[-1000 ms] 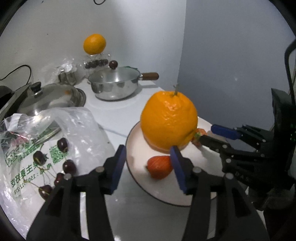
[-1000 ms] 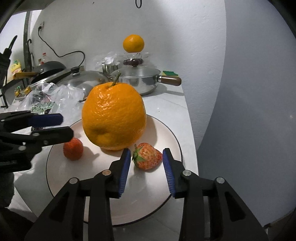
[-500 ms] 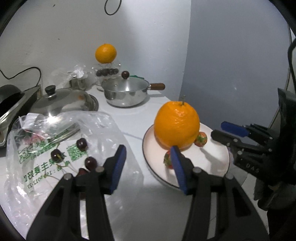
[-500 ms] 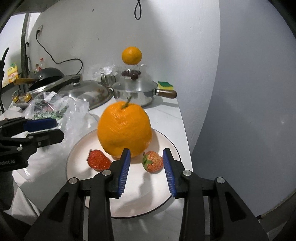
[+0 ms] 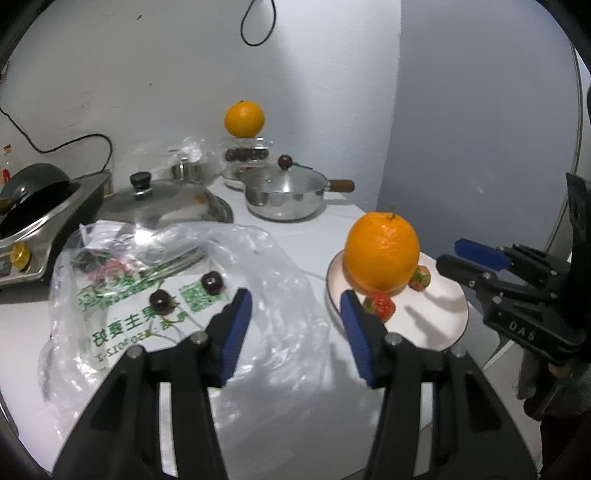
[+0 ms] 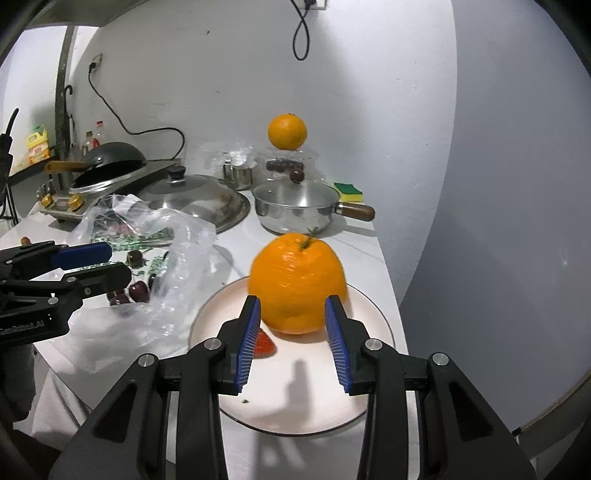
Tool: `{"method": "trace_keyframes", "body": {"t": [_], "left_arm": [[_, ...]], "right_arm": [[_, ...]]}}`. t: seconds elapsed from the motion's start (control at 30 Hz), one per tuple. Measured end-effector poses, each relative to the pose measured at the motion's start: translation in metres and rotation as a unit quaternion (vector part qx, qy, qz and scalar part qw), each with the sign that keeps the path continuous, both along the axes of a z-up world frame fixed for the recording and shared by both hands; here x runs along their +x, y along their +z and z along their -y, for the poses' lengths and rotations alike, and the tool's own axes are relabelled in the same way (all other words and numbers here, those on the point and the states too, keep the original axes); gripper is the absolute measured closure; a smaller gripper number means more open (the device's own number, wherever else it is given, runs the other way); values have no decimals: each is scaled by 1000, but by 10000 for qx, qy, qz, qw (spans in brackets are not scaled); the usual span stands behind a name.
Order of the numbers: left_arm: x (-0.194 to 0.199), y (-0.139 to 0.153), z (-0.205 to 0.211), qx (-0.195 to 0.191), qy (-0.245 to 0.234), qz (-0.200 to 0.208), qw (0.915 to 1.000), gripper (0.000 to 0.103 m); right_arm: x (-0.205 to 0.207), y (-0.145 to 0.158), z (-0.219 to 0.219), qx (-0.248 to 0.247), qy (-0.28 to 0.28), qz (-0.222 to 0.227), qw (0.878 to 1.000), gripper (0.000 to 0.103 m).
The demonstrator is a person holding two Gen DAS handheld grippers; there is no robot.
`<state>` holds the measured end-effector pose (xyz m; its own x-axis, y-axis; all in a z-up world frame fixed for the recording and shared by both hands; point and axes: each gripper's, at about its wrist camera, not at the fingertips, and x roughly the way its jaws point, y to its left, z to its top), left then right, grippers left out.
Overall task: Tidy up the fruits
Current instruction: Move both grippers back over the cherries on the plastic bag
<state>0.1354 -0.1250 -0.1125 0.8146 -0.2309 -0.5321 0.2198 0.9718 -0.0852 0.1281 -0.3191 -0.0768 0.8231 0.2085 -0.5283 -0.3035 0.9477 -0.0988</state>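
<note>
Hovering with jaws spread and empty, the left hand-held gripper [image 5: 295,325] faces the crumpled clear plastic bag [image 5: 177,280] of dark cherries [image 5: 212,282]. Likewise parted and empty, the right hand-held gripper [image 6: 293,339] sits nearer the round white plate [image 6: 295,402].

On the white counter [image 5: 295,236] we see a steel saucepan [image 6: 295,210] with a wooden handle pointing right and a dark knob on its lid, standing far of centre. Left of it rests a wide domed metal lid [image 5: 162,203] with a black knob. Further left, a dark wok [image 6: 110,162] sits on a metal stove [image 5: 40,229] with yellow dials. A small steel cup [image 6: 238,175] stands behind the domed lid, near the wall. A yellow-and-green sponge [image 6: 348,192] lies just right of the saucepan. A black cable [image 6: 147,127] trails along the white wall [image 5: 147,74], and another loop [image 5: 258,26] hangs from above.
</note>
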Motion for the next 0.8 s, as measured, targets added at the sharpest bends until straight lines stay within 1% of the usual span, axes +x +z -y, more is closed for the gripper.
{"method": "trace_keyframes", "body": {"t": [0.23,0.33,0.8], "left_arm": [[-9,1,-18,-5,140,65,9999,49],[-12,0,-28,-59,224,80,9997,34],[-20,-6,-73,-140,562,87,9983,34]], "right_arm": [[-6,5,-20,17,135,36,9999,65],[-7,7,-28,18,191,46,9998,65],[-7,8,-78,-43,538,21,9985,65]]}}
